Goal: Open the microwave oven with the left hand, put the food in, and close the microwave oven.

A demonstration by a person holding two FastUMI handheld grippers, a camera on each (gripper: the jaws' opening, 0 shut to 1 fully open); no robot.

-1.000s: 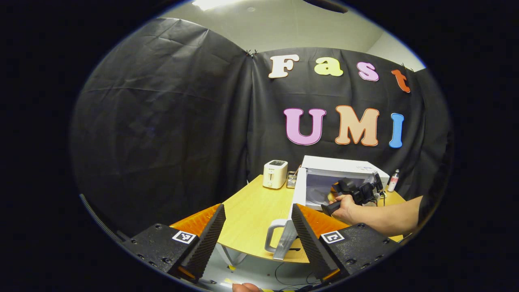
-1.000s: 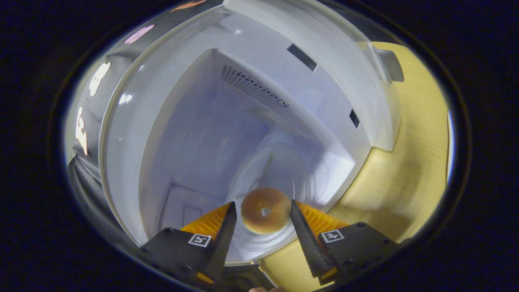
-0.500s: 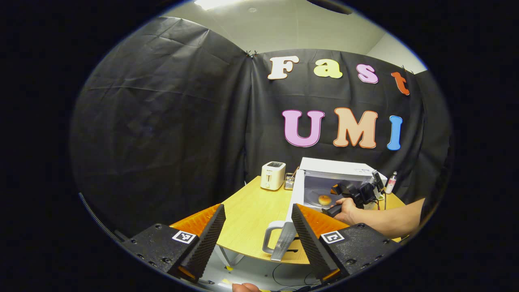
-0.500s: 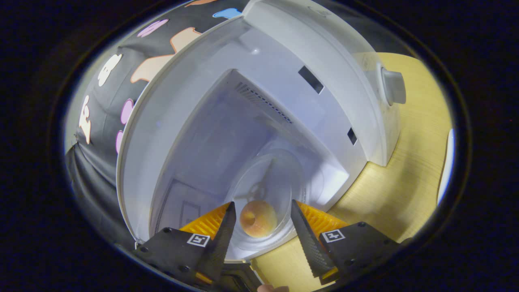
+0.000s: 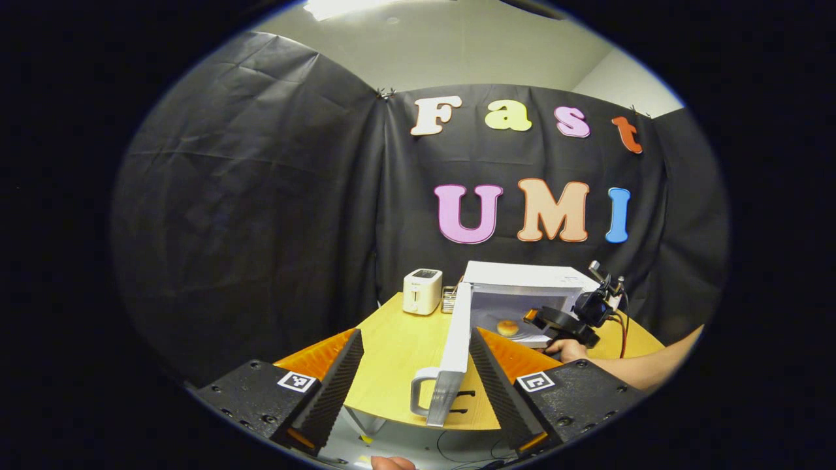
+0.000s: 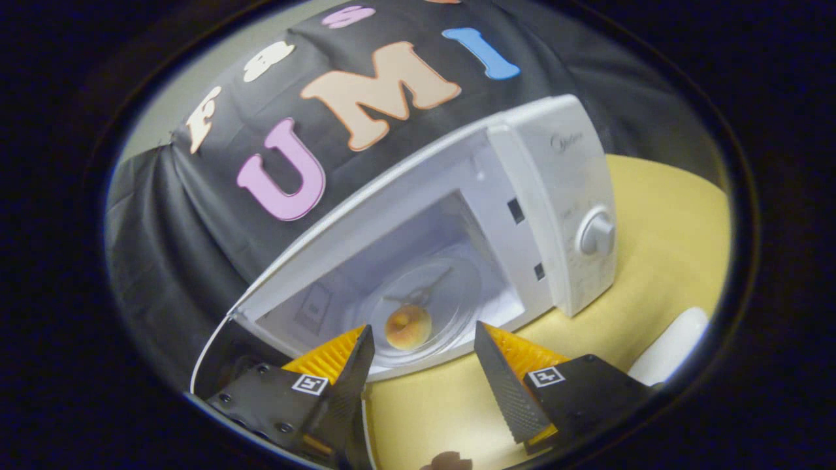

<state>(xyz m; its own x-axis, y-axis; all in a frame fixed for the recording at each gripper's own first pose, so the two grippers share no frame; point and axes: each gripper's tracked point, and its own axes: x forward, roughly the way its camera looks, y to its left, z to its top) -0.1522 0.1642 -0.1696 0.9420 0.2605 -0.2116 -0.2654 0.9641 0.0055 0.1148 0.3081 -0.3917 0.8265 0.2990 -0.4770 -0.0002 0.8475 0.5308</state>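
My right claw [image 6: 423, 365] is spread wide with nothing in it, hanging just outside the front of the microwave [image 6: 555, 196] over the yellow tabletop [image 6: 659, 222]. Looking straight past its fingers, the doughnut [image 6: 407, 327] sits on the glass turntable [image 6: 431, 297] inside the oven, near the front edge of the plate, lying flat with the hole up. It's clear of both fingers, not touching either one. The round dial [image 6: 597, 234] on the control panel is off to the right of the opening, and something white and rounded [image 6: 669, 346] pokes in at the lower right, can't tell what it is.

My left claw [image 5: 415, 378] is also spread apart and holding nothing, hanging back from the near edge of the table [image 5: 398, 346]. Between its fingers I see the microwave door [image 5: 450, 352] swung fully open toward me, edge-on, with its handle [image 5: 418, 398] at the near end. Beyond it is the open microwave [image 5: 529, 287] with the doughnut [image 5: 507, 327] inside. My other hand [image 5: 567, 349] holds the right claw [image 5: 562, 323] just in front of the opening. A white toaster [image 5: 421, 291] stands at the back left of the table, with a small rack thing [image 5: 448, 299] between it and the microwave.
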